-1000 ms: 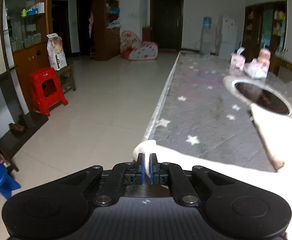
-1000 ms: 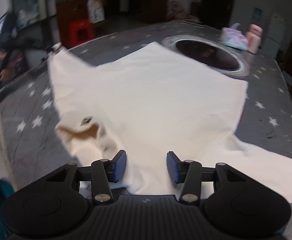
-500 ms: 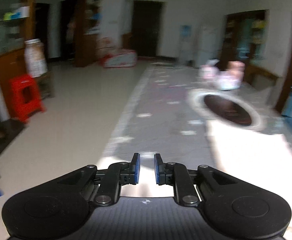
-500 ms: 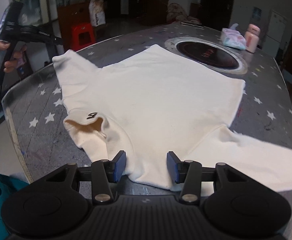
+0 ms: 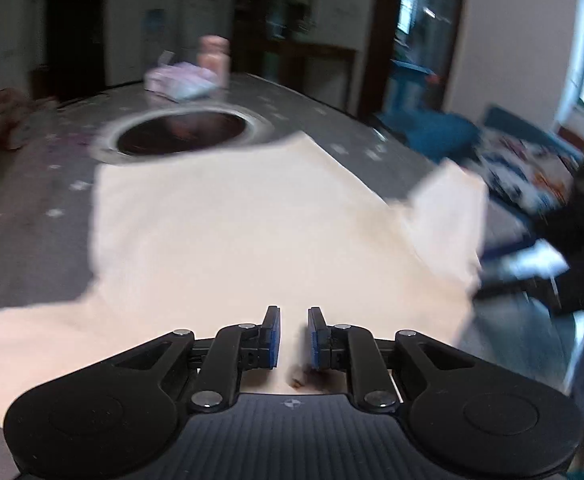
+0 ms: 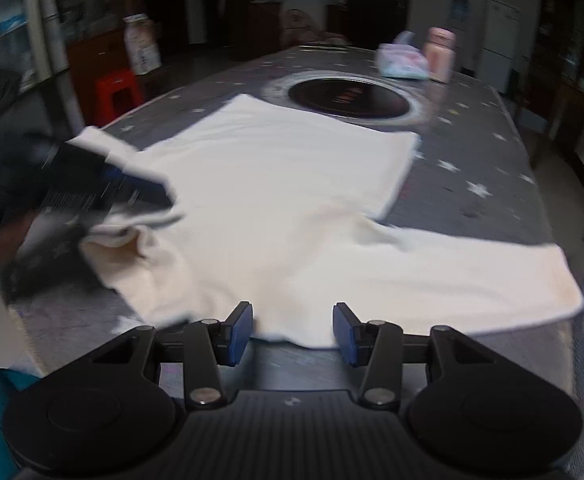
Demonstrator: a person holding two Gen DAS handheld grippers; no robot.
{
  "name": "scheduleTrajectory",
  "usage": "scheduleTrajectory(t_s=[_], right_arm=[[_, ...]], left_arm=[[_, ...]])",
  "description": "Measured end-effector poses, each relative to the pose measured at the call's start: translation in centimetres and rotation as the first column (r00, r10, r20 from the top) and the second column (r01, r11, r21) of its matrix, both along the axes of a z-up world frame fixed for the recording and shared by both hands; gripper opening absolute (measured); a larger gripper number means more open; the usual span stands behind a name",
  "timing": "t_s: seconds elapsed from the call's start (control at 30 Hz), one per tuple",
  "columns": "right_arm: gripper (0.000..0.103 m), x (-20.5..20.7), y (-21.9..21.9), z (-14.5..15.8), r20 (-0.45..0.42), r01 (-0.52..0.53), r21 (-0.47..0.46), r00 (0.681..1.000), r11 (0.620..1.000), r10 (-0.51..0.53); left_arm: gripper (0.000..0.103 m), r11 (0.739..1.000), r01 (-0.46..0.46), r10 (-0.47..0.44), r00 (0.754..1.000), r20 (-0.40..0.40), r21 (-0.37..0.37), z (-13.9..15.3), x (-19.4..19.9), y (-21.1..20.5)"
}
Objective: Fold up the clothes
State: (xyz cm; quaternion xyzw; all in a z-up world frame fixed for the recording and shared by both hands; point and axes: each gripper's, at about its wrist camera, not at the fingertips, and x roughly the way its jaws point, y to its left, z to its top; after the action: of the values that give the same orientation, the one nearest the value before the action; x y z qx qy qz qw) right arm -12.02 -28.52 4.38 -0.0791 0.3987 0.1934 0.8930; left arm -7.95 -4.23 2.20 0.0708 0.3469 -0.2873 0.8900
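A cream T-shirt [image 6: 284, 184] lies spread on the grey starred table [image 6: 472, 168], one sleeve [image 6: 472, 276] reaching toward the right edge. My right gripper [image 6: 292, 328] hovers open at the shirt's near hem with nothing between its fingers. My left gripper [image 5: 294, 336] is over the shirt body near the collar [image 5: 298, 380]. Its jaws stand a narrow gap apart and no cloth is between them. In the right wrist view the left gripper [image 6: 160, 194] is a dark blur above the collar and the left sleeve.
A round dark cooktop [image 6: 348, 98] is set into the table beyond the shirt. A tissue pack [image 6: 402, 64] and a pink bottle [image 6: 440, 54] stand behind it. A red stool [image 6: 116, 92] and cabinets are off the table's left side.
My left gripper let go of the sleeve edge it pinched and swung right over the shirt. The right gripper drew back a little toward the near hem.
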Motion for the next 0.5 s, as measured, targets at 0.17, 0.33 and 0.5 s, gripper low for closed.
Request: scheduleTrajectory(t_s=[0.17, 0.33, 0.5], right_arm=[[0.045, 0.2, -1.4, 0.1, -0.002, 0.052, 0.02, 0.999, 0.998, -0.052], [0.044, 0.2, -1.4, 0.0, 0.018, 0.081, -0.003, 0.997, 0.997, -0.081], [0.044, 0.6, -3.4, -0.4, 0.039, 0.182, -0.023, 0.983, 0.983, -0.181]], left_arm=[[0.02, 0.996, 0.09, -0.09, 0.995, 0.03, 0.009, 0.0, -1.9, 0.0], [0.024, 0.994, 0.108, -0.107, 0.993, 0.055, -0.005, 1.8, -1.2, -0.1], [0.038, 0.996, 0.076, -0.073, 0.995, 0.068, -0.045, 2.9, 0.6, -0.7]])
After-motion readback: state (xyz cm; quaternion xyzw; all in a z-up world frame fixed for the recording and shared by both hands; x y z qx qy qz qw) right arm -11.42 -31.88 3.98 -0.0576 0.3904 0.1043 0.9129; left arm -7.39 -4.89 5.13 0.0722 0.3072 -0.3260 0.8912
